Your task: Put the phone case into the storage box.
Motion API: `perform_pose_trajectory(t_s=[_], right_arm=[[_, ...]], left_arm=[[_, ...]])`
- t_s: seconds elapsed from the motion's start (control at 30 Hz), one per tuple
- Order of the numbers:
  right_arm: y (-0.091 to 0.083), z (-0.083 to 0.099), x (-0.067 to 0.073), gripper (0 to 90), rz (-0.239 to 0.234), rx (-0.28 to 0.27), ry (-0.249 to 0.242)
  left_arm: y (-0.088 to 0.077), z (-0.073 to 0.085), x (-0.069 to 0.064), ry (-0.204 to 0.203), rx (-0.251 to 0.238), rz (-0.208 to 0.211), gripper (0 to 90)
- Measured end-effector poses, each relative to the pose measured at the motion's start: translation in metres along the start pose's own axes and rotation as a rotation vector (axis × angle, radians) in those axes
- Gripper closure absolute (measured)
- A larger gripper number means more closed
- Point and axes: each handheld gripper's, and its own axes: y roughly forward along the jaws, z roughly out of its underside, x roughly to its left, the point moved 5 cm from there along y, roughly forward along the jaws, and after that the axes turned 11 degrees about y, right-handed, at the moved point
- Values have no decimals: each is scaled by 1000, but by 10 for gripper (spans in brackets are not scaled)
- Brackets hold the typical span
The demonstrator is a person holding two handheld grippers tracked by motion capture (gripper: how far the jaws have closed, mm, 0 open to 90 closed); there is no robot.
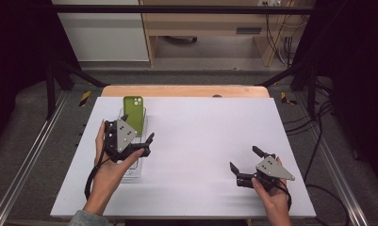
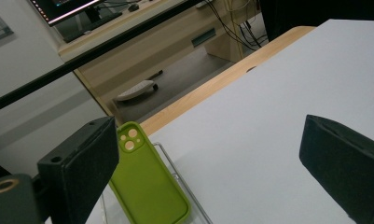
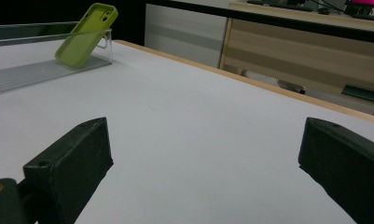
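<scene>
At the left of the high view, the person's left hand [image 1: 112,165] holds the left gripper [image 1: 138,129] above a clear plastic tray [image 1: 132,170] that lies on the white bench [image 1: 201,136]. Its jaws stand wide apart with nothing between them. Just ahead of this gripper, at the tray's far end, a green phone case [image 1: 134,114] leans tilted against the tray's far wall, its camera cutout uppermost. In the left gripper view the case [image 2: 147,182] sits just beyond the near-left jaw, inside the tray's clear rim [image 2: 182,179], with bare bench surface ahead of the other jaw.

Farther right, well apart from the tray, the right hand [image 1: 271,197] holds the right gripper [image 1: 245,158] low over the bench near its front right corner. Its jaws are also spread open and empty. In the right gripper view the case [image 3: 86,35] stands far off to the upper left of the jaws, propped on the tray wall [image 3: 106,44].
</scene>
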Motion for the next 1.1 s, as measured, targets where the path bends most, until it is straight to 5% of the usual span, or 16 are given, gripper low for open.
perform_pose_trajectory(t_s=[0.87,1.1], right_arm=[[1,1,2,29,-23,15,5],[1,4,0,30,-56,42,51]], left_arm=[[-26,10,27,-95,-63,-39,25],[-33,14,34,-110,-82,-53,25]])
